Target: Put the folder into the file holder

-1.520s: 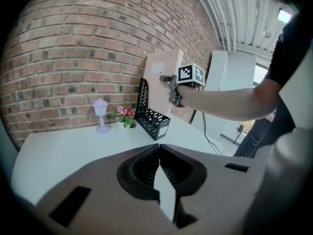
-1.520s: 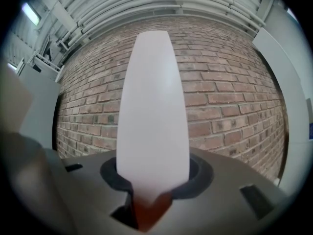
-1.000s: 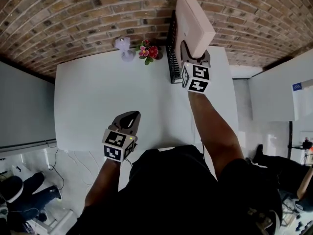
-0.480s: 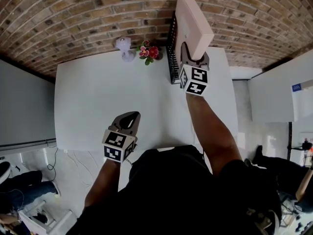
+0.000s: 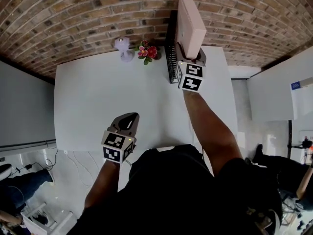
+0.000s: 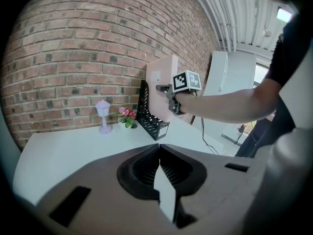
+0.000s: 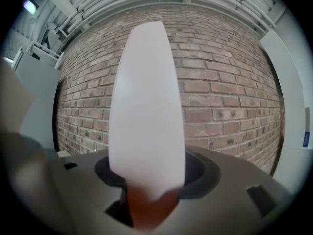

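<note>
A thick pale pink folder stands upright between the jaws of my right gripper, just above and right of the black mesh file holder at the table's far edge by the brick wall. In the right gripper view the folder fills the gap between the jaws, which are opening; the pads still touch it. The left gripper view shows the folder over the file holder. My left gripper hovers shut and empty near the table's front edge.
The white table carries a small lilac lamp and a pot of pink flowers to the left of the holder. A white cabinet stands to the right. Someone's legs show on the floor, lower left.
My right gripper has carried the folder a little left and towards the wall, and the folder stands more upright beside the holder. The left gripper has hardly moved.
</note>
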`<state>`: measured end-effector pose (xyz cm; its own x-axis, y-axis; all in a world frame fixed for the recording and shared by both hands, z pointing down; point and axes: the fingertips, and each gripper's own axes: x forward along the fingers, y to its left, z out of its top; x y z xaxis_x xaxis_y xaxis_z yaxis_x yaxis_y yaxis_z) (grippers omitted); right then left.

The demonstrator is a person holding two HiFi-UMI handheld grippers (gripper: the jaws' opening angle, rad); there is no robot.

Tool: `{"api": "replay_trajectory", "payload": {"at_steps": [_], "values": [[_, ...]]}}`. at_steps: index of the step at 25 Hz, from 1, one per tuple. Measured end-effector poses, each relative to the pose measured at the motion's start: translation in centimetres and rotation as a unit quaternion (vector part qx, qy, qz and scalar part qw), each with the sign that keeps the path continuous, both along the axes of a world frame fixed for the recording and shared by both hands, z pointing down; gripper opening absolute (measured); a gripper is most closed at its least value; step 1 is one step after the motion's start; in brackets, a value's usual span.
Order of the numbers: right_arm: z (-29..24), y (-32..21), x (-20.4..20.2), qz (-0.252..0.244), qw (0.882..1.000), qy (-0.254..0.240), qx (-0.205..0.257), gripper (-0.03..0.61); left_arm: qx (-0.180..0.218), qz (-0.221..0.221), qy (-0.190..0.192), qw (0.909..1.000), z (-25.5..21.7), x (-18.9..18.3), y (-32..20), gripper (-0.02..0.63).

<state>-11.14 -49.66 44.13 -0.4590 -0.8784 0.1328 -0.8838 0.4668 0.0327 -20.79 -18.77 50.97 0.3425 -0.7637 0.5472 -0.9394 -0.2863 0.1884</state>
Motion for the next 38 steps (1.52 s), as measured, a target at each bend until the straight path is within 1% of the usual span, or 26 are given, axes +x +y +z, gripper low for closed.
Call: {"api": "replay_trajectory", "payload": {"at_steps": [3, 5, 7, 8, 12, 16, 20, 24, 30, 33, 36, 38], "values": [[0.4, 0.0, 0.1, 0.003, 1.0, -0.004, -0.024, 0.246, 0.001, 0.004, 0.0, 1.0, -0.1, 0.2, 0.1, 0.005], [0.6, 0.0, 0.3, 0.004, 0.999, -0.011, -0.042, 0.212, 0.001, 0.004, 0.001, 1.0, 0.0, 0.3, 0.1, 0.005], [0.6, 0.1, 0.6, 0.003, 0.999, -0.023, -0.047, 0.166, 0.001, 0.005, 0.002, 1.0, 0.0, 0.4, 0.1, 0.005], [0.4, 0.1, 0.8, 0.002, 0.999, -0.031, -0.043, 0.156, 0.001, 0.006, 0.001, 1.0, 0.0, 0.5, 0.2, 0.005], [-0.5, 0.4, 1.3, -0.006, 0.999, -0.05, 0.003, 0.138, -0.002, 0.011, -0.002, 0.9999, 0.0, 1.0, 0.3, 0.005], [-0.6, -0.1, 1.7, 0.01, 0.997, -0.077, 0.012, 0.14, -0.007, 0.014, -0.006, 0.9999, 0.1, 1.1, 0.4, 0.005], [-0.6, -0.3, 1.7, 0.018, 0.996, -0.086, 0.022, 0.144, -0.016, 0.006, -0.012, 0.9998, 0.4, 0.4, 1.0, 0.005], [-0.2, -0.5, 1.5, 0.029, 0.994, -0.1, 0.018, 0.145, -0.024, -0.005, -0.015, 0.9996, 0.7, -0.1, 1.5, 0.005], [1.9, 0.3, 0.5, 0.028, 0.997, -0.064, 0.016, 0.156, -0.034, -0.004, -0.018, 0.9993, 0.9, 0.6, 2.3, 0.005], [3.5, 0.8, 0.4, 0.027, 0.998, -0.055, 0.009, 0.163, -0.038, -0.005, -0.019, 0.9991, 1.3, 0.6, 2.6, 0.005], [5.2, 0.9, 0.6, 0.031, 0.998, -0.048, -0.006, 0.174, -0.045, -0.005, -0.019, 0.9988, 1.8, 0.4, 2.8, 0.005], [6.6, 0.9, 0.6, 0.033, 0.998, -0.037, -0.025, 0.183, -0.047, -0.005, -0.019, 0.9987, 2.0, 0.4, 3.0, 0.005]]}}
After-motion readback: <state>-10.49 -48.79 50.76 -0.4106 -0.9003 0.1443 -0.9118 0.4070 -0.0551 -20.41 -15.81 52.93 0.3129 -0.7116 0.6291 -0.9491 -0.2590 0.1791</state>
